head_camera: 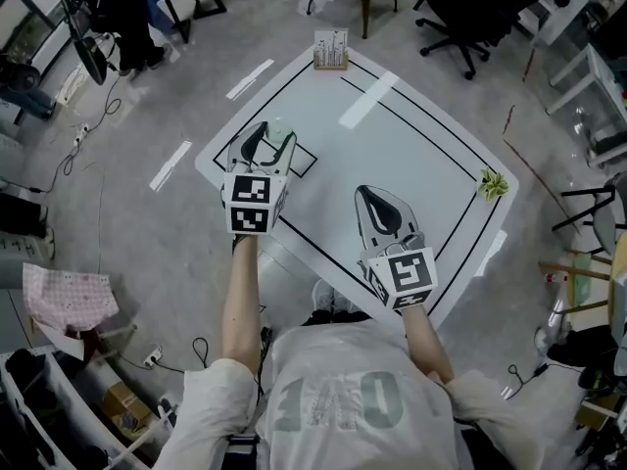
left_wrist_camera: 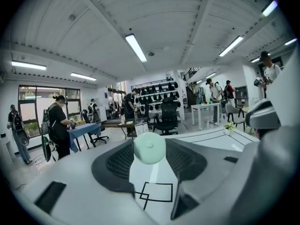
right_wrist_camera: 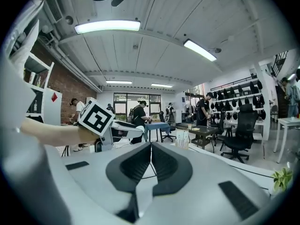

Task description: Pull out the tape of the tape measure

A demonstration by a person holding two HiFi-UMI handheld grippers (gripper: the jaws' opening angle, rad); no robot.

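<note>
Head view: a person is standing at a white table (head_camera: pixel 411 155) marked with black lines, holding a gripper in each hand above it. The left gripper (head_camera: pixel 272 143) is hanging over the table's near left corner, above a small black square outline (head_camera: pixel 302 163). The right gripper (head_camera: pixel 370 196) is hovering well apart from it, nearer the person.

The left jaws are standing wide and pinching the tape measure (head_camera: pixel 278 128) at their tips. The left gripper view is showing it clear of the table, so it appears to be lifted. The right jaws are pressing together with nothing between them.

The pull does not seem to be starting yet: no tape is showing outside the case in any view. The case is being held, and what is left is gripping the tape's end and drawing it out.

The tape measure is looking like a small, round, pale green disc with a little button at its centre.
</note>
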